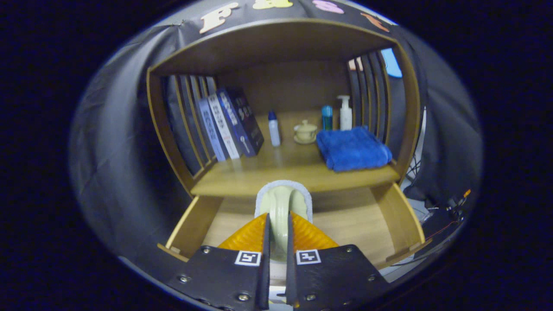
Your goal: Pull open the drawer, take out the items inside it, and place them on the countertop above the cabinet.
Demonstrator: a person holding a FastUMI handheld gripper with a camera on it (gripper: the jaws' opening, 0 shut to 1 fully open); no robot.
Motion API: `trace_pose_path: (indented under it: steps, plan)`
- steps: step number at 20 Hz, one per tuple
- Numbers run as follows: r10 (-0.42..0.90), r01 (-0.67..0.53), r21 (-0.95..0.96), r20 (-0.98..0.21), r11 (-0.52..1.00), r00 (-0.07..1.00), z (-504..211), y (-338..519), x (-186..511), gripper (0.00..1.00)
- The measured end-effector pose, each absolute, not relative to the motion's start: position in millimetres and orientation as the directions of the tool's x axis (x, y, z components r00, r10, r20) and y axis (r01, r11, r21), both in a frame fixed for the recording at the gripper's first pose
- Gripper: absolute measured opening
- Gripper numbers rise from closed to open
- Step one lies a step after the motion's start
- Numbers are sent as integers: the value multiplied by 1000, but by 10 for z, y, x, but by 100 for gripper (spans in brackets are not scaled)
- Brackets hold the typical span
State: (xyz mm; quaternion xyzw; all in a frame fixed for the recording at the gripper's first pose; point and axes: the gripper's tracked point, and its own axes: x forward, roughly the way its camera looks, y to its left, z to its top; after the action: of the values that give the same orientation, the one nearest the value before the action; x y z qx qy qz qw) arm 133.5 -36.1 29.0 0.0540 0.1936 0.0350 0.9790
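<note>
Books (231, 123) leaning at far left, cup (306, 131) and blue towel (352, 149) further right, the countertop (281, 166) is offering a bare middle where the gripper (276, 231), clenching the pale slipper (283, 207) above the open drawer (389, 216), should be lifting clear before releasing.

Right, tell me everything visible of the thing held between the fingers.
The pale green object looks glossy, like ceramic or plastic, with a curved handle-like loop in front and a whitish, fuzzy-looking rim behind. The gripper is shut on it, both fingers pressing its sides. It is held above the open drawer, just before the countertop.
</note>
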Motion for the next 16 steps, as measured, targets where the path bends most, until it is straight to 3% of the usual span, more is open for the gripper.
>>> trace_pose_path:
  steps: [3,9,16]
  plan:
    - [95,-62,132,-260,989,961,731,-375,1379,16]
    - [50,-34,105,-151,994,987,1190,-503,1756,15]
    - [-2,11,62,-139,998,990,1068,-650,2419,15]
